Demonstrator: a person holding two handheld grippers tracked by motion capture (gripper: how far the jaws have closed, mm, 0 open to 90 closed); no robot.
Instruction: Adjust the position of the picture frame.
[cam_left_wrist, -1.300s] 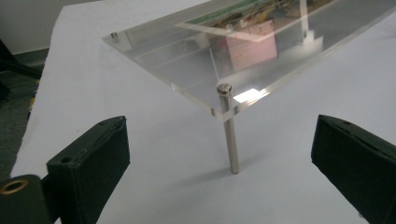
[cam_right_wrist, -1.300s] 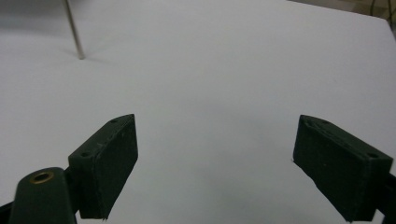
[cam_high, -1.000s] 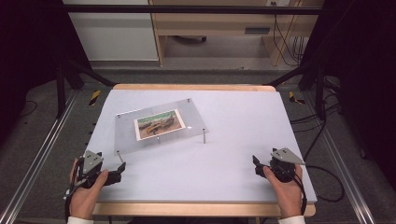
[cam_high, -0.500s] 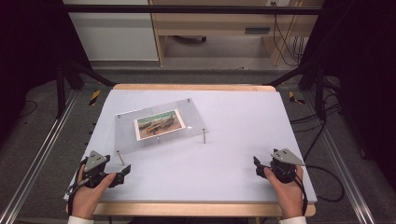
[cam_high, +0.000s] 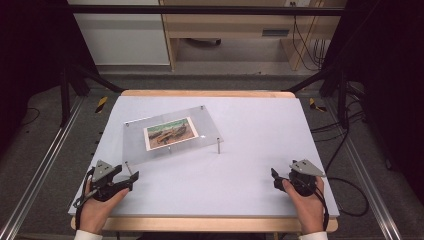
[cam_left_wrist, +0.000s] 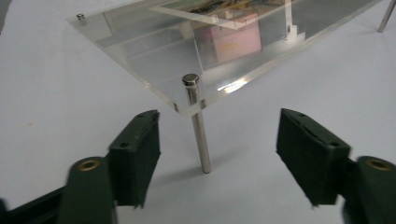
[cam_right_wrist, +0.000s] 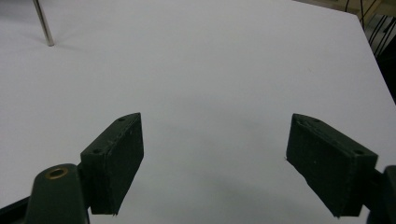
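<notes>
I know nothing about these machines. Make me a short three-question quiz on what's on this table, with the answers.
1. True or false: the left gripper is clamped on the thin metal leg of the clear acrylic picture frame.
2. Which gripper is nearer the frame: A left, B right?
3. Fill in: the colour photo sits under a clear ____ plate on metal legs.

Key
1. False: the leg stands just ahead of the open jaws, which have just been closing, untouched.
2. A.
3. Acrylic; it stands on the white table.
</notes>
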